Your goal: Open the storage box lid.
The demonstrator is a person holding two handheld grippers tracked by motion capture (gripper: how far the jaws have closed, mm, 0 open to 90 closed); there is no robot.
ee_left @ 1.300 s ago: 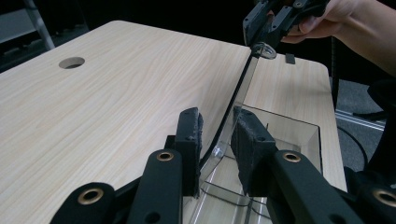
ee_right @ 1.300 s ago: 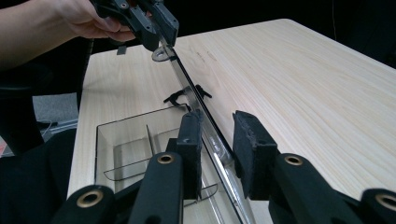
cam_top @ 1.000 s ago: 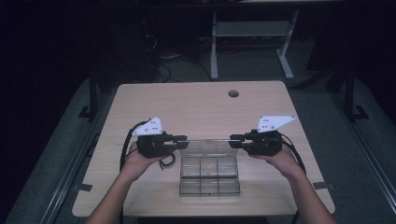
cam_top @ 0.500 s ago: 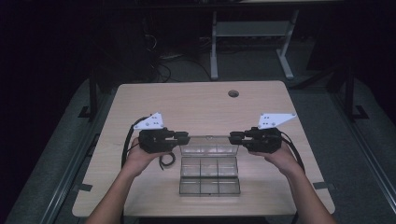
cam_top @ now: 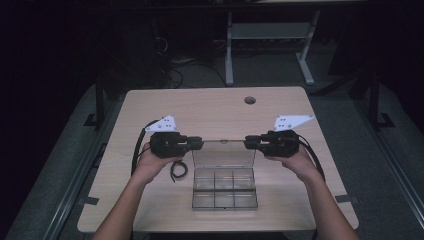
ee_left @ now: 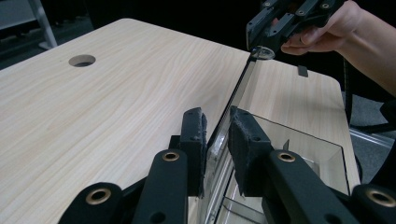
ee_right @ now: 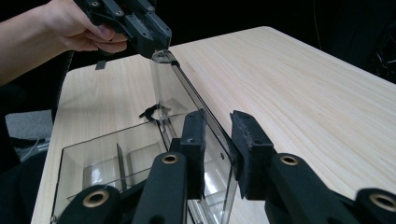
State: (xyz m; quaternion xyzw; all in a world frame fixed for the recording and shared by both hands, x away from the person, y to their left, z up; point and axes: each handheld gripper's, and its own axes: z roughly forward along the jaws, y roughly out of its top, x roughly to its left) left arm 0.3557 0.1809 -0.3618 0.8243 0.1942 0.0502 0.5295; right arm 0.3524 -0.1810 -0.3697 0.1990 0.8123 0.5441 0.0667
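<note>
A clear plastic compartment box sits on the wooden table near its front edge, with its hinged lid swung up. My left gripper is shut on the lid's left corner, and its jaws have just been closing on the edge between them. On the right corner my right gripper is shut as well. In the left gripper view the lid edge runs from my left gripper to the right gripper. From the right gripper, the lid stretches to the left gripper.
A round cable hole lies at the table's far right. A black cable loop rests left of the box. Dark tape tabs mark the table's side edges. A white desk frame stands beyond the table.
The lid's free edge has risen a little and tipped away from me, showing more of its face. Both hands stayed nearly where they were.
</note>
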